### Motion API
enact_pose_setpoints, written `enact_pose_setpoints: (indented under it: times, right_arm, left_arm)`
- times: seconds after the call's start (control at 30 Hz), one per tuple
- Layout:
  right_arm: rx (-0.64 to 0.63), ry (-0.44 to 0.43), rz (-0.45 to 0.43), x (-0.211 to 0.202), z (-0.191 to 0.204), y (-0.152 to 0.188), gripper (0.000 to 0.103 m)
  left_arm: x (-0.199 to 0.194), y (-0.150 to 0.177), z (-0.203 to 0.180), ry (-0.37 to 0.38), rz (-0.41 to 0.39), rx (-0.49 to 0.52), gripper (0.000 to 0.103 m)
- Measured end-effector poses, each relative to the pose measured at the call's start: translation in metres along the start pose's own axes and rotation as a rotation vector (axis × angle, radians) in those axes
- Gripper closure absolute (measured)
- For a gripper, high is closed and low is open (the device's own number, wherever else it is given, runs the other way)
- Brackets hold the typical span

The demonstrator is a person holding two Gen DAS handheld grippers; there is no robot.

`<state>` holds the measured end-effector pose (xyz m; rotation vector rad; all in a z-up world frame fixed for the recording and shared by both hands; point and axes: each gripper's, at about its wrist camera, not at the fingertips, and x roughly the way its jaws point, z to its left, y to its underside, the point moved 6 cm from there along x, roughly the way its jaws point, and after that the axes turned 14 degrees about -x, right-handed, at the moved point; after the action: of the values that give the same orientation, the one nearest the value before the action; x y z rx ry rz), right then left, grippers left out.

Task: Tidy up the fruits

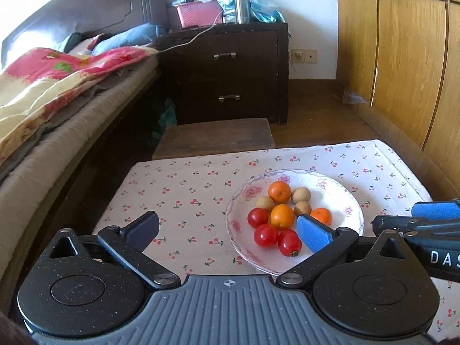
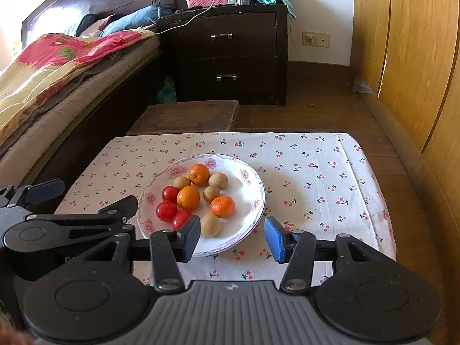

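Bedside bench [image 2: 316, 178] carries plate [image 2: 253, 215] of fruit; right gripper [image 2: 233, 237], fingers released, nearer than left gripper [image 1: 230, 230], also released, empty.

left tool [image 1: 230, 231] gapes wide over fruit plate [image 1: 352, 201] on cloth [image 1: 187, 184].

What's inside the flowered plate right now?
The plate holds three oranges, three red tomatoes and four brown longan-like fruits. The right gripper's finger covers its near rim.

three oranges [image 2: 198, 174], three red tomatoes [image 2: 166, 210], four tan longans [image 2: 210, 225] clustered together on floral white plate [image 2: 253, 184].
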<state>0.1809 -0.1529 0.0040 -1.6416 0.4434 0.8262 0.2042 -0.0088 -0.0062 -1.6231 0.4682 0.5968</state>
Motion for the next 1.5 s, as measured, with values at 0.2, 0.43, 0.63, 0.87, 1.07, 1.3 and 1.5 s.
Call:
enact_pose_setpoints:
  times: [0.2,0.43,0.63,0.87,1.07,1.3,1.5]
  right_arm:
    - [0.006,0.003,0.000,-0.004,0.000,0.003,0.053]
    - [0.020,0.001,-0.006,-0.010,0.000,0.007,0.053]
    - [0.020,-0.007,-0.018,-0.019,0.003,0.010,0.053]
    - [0.016,0.009,-0.019,-0.025,0.004,0.015,0.052]
    - [0.032,0.007,-0.019,-0.032,0.002,0.022,0.052]
    - [0.037,-0.004,-0.020,-0.041,0.007,0.032,0.052]
    - [0.041,-0.001,0.002,-0.046,0.011,0.046,0.052]
  left_arm:
    - [-0.007,0.001,0.002,-0.004,-0.011,-0.012,0.000]
    - [-0.014,0.005,0.002,0.003,-0.014,-0.009,0.000]
    - [-0.021,0.009,0.009,0.040,0.013,-0.052,0.000]
    - [-0.027,0.015,0.014,0.029,0.019,-0.071,0.000]
    - [-0.035,0.019,0.019,0.063,0.022,-0.116,0.000]
    - [-0.040,0.033,0.020,0.053,0.051,-0.109,0.000]
    - [-0.049,0.045,0.023,0.057,0.067,-0.110,0.000]
